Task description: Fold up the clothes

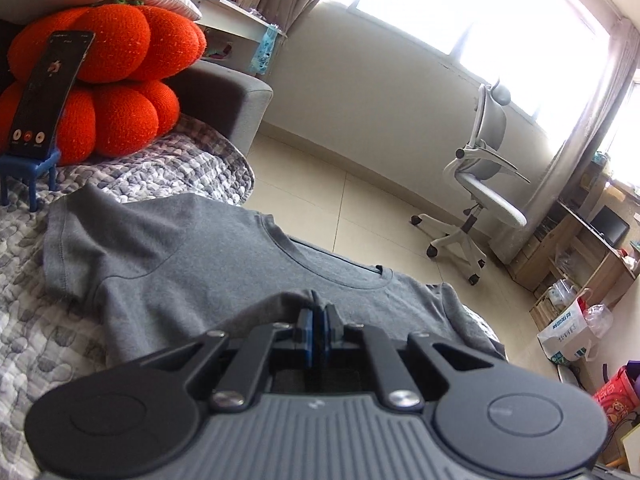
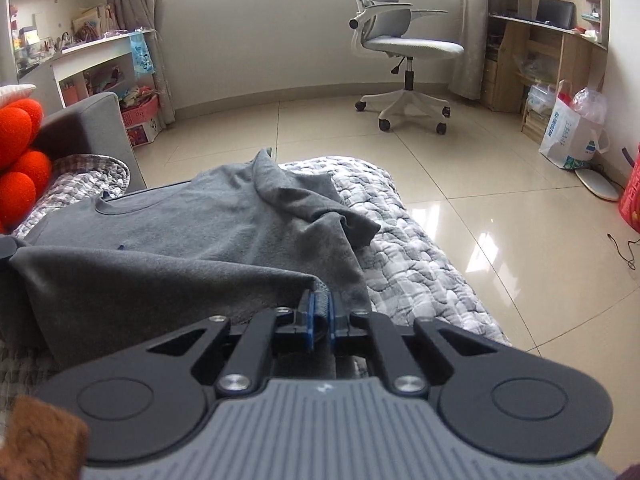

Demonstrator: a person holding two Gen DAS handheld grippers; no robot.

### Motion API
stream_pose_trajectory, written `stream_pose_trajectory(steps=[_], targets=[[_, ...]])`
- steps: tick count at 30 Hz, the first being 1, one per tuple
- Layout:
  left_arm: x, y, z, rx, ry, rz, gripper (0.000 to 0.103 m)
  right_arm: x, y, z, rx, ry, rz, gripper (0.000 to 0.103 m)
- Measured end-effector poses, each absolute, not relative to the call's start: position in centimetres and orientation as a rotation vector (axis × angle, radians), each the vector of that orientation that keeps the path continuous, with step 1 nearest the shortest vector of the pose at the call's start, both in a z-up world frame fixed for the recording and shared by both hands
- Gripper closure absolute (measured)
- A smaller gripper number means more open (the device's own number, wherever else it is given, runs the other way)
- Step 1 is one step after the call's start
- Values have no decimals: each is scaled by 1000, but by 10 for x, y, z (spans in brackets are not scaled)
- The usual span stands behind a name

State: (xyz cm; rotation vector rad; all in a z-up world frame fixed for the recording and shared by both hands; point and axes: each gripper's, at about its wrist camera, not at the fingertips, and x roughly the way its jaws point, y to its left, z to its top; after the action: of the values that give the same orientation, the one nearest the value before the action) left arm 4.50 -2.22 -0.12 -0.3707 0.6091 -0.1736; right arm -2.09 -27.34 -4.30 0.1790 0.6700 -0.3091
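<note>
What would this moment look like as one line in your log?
task: fold clothes | left gripper: jaws shut on T-shirt hem | right gripper: jaws shut on T-shirt hem | T-shirt: on quilt, hem lifted

Orange cushions (image 1: pixel 112 80) crowding shirt's (image 1: pixel 180 248) left

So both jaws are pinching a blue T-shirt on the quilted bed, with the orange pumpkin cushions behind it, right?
Not quite: the T-shirt is grey, not blue, as the left wrist view shows. Both sets of jaws do pinch it on the quilted bed, with the orange pumpkin cushions behind.
</note>
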Motion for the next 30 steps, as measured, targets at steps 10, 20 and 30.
stream_pose_trajectory(steps=[10, 20, 30], targets=[[77, -27, -41, -401, 773, -181, 93, -21, -275, -43, 155, 674, -270, 86], [58, -5, -16, -470, 896, -207, 58, -35, -257, -21, 116, 582, -194, 59], [34, 32, -5, -465, 995, -180, 53, -46, -207, -12, 52, 569, -43, 59]])
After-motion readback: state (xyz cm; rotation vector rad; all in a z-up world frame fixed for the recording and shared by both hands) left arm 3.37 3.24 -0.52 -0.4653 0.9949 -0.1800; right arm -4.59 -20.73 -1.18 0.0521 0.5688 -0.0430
